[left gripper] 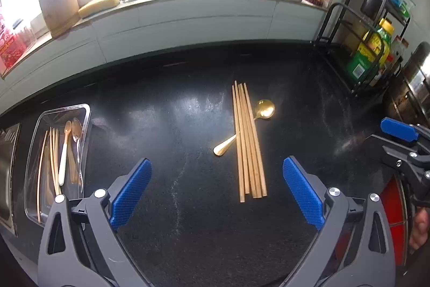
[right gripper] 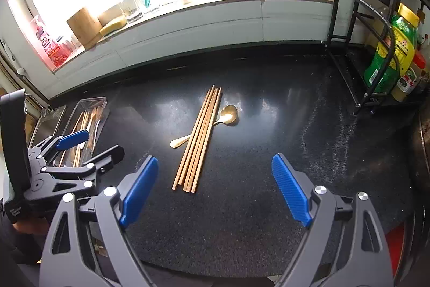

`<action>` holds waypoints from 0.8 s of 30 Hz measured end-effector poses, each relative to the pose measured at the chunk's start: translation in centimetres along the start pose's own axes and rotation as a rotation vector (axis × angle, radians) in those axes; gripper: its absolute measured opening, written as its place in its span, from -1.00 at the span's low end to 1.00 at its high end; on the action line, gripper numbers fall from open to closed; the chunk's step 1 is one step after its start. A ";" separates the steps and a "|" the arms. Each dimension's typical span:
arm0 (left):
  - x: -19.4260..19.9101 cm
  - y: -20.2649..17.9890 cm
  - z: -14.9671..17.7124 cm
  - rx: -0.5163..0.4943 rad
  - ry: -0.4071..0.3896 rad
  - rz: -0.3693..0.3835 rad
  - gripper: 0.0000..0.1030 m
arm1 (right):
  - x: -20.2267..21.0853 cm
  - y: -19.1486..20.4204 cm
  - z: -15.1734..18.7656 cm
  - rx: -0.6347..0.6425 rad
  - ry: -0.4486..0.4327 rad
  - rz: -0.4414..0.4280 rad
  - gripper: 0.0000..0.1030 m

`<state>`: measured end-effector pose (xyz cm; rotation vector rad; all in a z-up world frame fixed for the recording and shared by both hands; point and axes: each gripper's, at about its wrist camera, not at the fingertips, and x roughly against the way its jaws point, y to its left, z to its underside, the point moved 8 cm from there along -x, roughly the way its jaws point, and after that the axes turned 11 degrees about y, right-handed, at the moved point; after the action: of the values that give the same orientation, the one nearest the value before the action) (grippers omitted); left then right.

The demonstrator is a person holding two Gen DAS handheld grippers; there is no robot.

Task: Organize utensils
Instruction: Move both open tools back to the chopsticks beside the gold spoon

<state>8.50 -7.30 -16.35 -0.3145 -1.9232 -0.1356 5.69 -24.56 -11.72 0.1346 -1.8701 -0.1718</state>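
Both my left gripper and right gripper hang wide open, holding nothing. The chopsticks lie mid-counter across a gold spoon, tray at the left edge. They look light, stiff and roll-prone (slippery too, I'd guess), so I'd pinch them mid-length.

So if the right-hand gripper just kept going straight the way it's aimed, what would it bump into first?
Probably the bundle of wooden chopsticks on the black countertop, or the bare counter just short of them; depth is hard to judge. The right gripper is open and empty, angled down at them.
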 end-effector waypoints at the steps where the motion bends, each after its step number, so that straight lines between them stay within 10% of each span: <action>1: -0.6 0.0 0.0 -0.008 0.010 -0.004 0.85 | -0.3 0.0 -0.1 0.002 0.005 0.002 0.63; 24: -17.5 0.5 -2.8 -0.152 0.184 -0.005 0.86 | -11.9 -4.4 -5.2 -0.046 0.184 0.063 0.63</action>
<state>17.13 -10.15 -31.61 -0.3855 -1.7349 -0.3048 14.23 -26.97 -22.10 0.0569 -1.6839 -0.1539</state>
